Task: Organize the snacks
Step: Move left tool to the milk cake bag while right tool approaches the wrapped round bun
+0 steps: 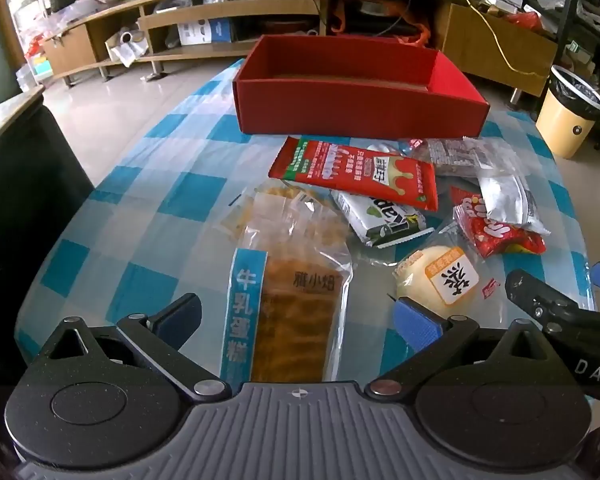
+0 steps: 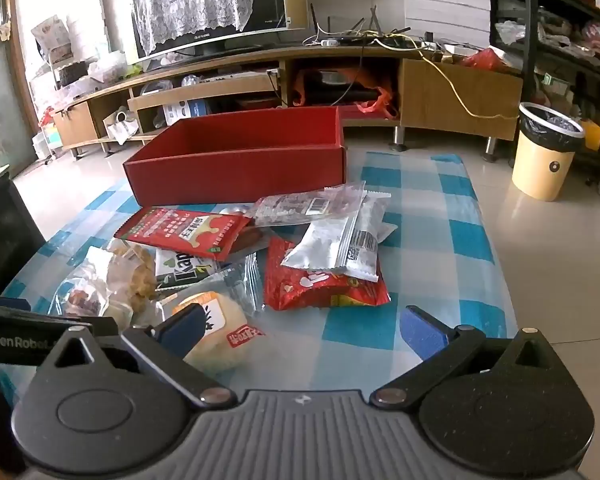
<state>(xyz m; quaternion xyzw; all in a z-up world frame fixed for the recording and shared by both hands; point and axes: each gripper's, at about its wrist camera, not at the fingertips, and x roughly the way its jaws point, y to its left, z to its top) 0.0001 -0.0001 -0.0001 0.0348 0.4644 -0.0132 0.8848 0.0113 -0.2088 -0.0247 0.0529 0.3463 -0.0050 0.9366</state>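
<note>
An open red box [image 1: 352, 106] [image 2: 236, 176] stands at the far side of the table, with no snack visible inside it. Before it lies a pile of snack packets: a long cake packet [image 1: 292, 280], a red packet [image 1: 352, 170] [image 2: 184, 232], a round bun [image 1: 440, 280] [image 2: 216, 328], a red candy bag [image 1: 496, 228] [image 2: 320, 284], a silver packet [image 1: 508, 196] [image 2: 340, 248] and a clear packet [image 1: 464, 152] [image 2: 300, 208]. My left gripper [image 1: 296, 316] is open, its fingers either side of the cake packet's near end. My right gripper [image 2: 304, 328] [image 1: 548, 300] is open, its left finger over the bun.
The table has a blue and white check cloth [image 1: 148, 216] [image 2: 440, 240]. A yellow bin [image 1: 568, 116] [image 2: 544, 152] stands on the floor at the right. A low TV cabinet [image 2: 260, 80] runs behind. A dark chair [image 1: 24, 184] is at the left.
</note>
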